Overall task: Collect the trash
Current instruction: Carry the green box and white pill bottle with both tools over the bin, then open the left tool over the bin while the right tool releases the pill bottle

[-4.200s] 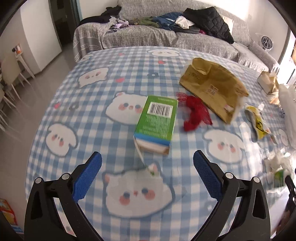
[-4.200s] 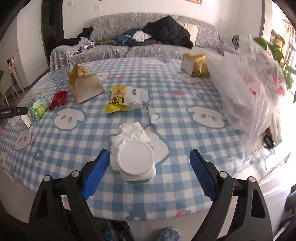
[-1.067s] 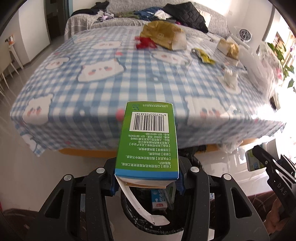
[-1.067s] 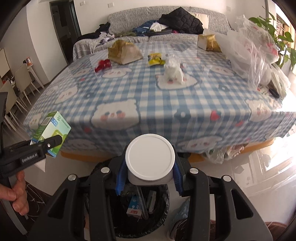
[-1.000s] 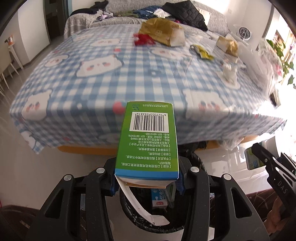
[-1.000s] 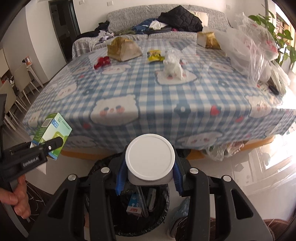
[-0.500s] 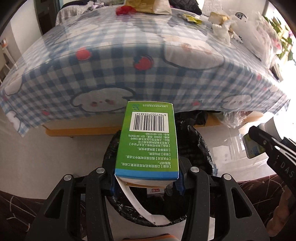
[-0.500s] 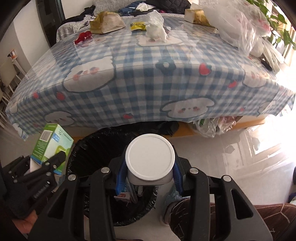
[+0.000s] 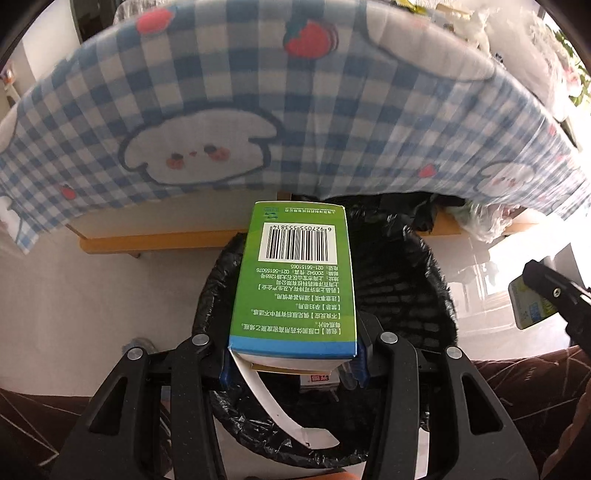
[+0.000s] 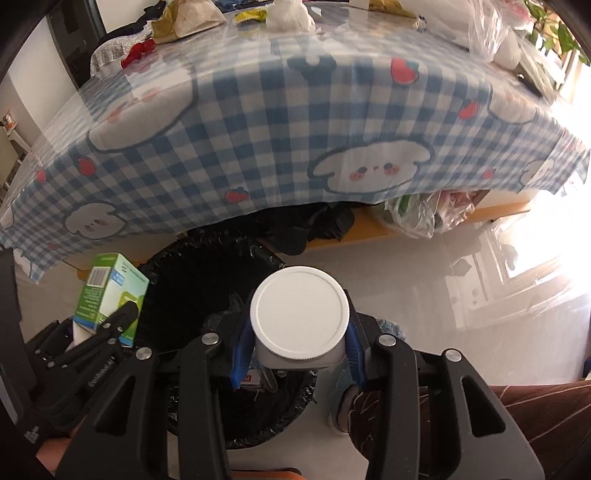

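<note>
My left gripper (image 9: pixel 293 363) is shut on a green carton (image 9: pixel 295 280) with a barcode, a white flap hanging from its open end. It hangs over a round bin with a black liner (image 9: pixel 417 280) on the floor by the table. My right gripper (image 10: pixel 295 356) is shut on a white-lidded jar (image 10: pixel 299 314), held above the same black-lined bin (image 10: pixel 192 273). In the right wrist view the green carton (image 10: pixel 107 291) and the left gripper (image 10: pixel 107 325) show at the left. The right gripper (image 9: pixel 546 291) with its jar shows at the right edge of the left wrist view.
The blue checked tablecloth (image 10: pixel 295 122) overhangs the table edge just behind the bin. On the table lie a brown paper bag (image 10: pixel 192 18), red scraps (image 10: pixel 138 51), a yellow wrapper (image 10: pixel 251 14), crumpled tissue (image 10: pixel 288 14) and clear plastic bags (image 10: pixel 487 29). Packets lie in the bin. A shoe (image 10: pixel 343 406) and brown trouser legs are near.
Both grippers have sunk with their loads from table height to just above the bin. The tabletop has slid up out of view and the bin has come closer.
</note>
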Demonstrator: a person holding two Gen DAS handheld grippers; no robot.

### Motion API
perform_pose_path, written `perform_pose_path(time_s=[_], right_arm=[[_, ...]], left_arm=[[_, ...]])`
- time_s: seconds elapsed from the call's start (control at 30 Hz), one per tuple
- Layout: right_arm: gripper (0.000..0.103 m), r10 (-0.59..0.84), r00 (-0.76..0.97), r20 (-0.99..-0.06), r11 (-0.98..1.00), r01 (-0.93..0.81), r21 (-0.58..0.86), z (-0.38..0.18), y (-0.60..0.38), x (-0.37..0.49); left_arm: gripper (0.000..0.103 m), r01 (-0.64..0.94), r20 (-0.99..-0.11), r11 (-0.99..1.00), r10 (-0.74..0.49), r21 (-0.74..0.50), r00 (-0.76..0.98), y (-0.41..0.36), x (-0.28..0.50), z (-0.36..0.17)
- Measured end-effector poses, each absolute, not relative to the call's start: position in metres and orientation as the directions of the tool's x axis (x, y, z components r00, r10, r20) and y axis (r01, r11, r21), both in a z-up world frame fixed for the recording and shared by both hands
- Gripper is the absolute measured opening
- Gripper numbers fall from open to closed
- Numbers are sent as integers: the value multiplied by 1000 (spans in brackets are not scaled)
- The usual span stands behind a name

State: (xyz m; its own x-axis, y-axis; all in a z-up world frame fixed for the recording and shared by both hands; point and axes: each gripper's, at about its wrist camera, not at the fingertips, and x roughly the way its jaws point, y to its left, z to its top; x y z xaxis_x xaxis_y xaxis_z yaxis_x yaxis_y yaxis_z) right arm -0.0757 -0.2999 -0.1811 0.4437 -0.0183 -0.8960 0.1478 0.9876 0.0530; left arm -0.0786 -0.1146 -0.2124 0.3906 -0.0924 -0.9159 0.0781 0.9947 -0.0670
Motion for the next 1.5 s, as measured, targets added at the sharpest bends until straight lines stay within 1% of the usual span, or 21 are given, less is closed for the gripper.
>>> perform_pose_path(time_s=[0.27,0.37,0.5,0.63,0.73,0.77,0.9,0.97,1.0,1.03,1.33,1.5], right_arm=[[40,-31,429,-903,992,120,23,-201,-288,-72],[40,-44,421,-906,994,109,3,-207,-283,-71],[39,-44,423,-905,993,116,6,-207,-284,-71],[39,-52,423,-904,992,124,1,-208,-286,-70],[39,-50,425,-904,992,128,5,-207,-288,-71],[39,-49,426,-903,992,129,7,-207,-289,-71],[40,-32,431,-902,991,132,27,-208,-289,-70],[40,-16,430,-903,991,130,45,-211,-288,-68],[40,-14,428,-904,991,125,43,-214,-286,-66],[40,-16,428,-904,992,120,40,-216,-285,-65],[40,20,387,-922,996,75,53,-247,-258,-55],[40,44,373,-927,997,40,64,-260,-234,-48]], left_arm=[[45,91,-925,996,-59,-27,375,-128,-80,-248],[45,119,-930,992,-91,-51,356,-133,-80,-258],[45,133,-937,990,-93,-50,337,-139,-78,-273],[46,171,-939,984,-102,-48,328,-152,-81,-280],[49,182,-931,982,-109,-47,348,-156,-81,-274],[51,179,-927,983,-111,-48,360,-154,-82,-270],[80,134,-918,989,-106,-58,382,-144,-81,-255],[87,115,-912,991,-108,-68,395,-136,-83,-247],[89,116,-910,992,-94,-51,405,-132,-84,-243],[93,115,-908,993,-79,-34,412,-127,-86,-239],[97,46,-903,999,-9,12,429,-82,-94,-232],[97,-7,-910,1000,8,6,414,-53,-97,-236]])
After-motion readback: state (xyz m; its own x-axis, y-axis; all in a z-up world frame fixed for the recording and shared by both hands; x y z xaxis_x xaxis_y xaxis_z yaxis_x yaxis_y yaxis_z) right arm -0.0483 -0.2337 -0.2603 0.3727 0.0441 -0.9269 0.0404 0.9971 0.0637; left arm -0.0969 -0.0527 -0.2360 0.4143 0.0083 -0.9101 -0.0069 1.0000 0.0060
